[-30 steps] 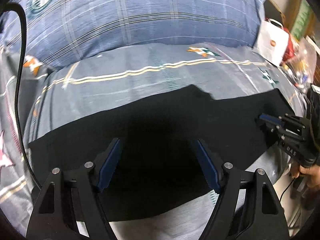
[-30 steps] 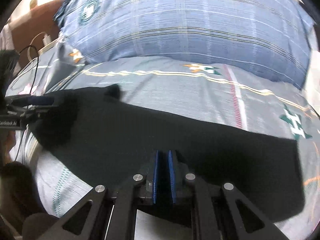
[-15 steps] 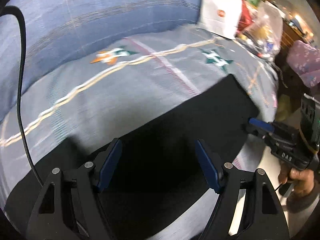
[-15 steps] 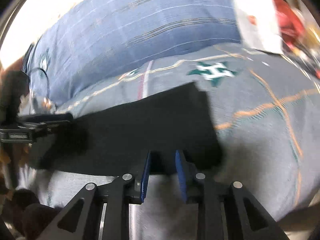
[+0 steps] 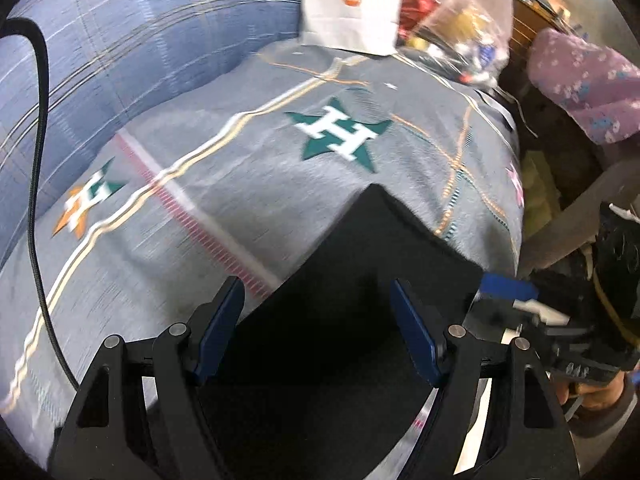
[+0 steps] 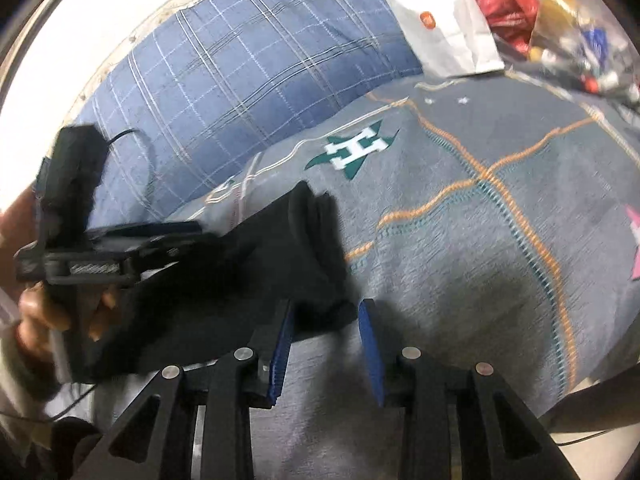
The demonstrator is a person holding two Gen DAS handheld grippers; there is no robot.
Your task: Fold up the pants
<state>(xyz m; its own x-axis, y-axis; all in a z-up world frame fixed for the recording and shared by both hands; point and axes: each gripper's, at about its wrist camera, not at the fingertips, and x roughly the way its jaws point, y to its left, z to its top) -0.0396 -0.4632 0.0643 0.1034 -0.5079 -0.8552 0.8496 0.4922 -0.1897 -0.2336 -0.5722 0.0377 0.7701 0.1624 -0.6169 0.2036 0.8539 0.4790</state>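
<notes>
Blurred bedding (image 5: 248, 200) carried black pants (image 5: 360, 280), folds indistinct; left hand-held gripper (image 5: 318, 320) gaped wide, empty; right hand-held gripper (image 6: 326, 340) was opening, pads clear of the pants' corner.

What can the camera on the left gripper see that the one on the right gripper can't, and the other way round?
Only the left wrist view shows the purple flowered cloth at the bedside and an orange star on the bedspread. Only the right wrist view shows a pink star and the stacked layers at the end of the black pants. Both show the pants, the grey bedspread, its green star, the blue checked pillow, the white paper bag and the other gripper.
</notes>
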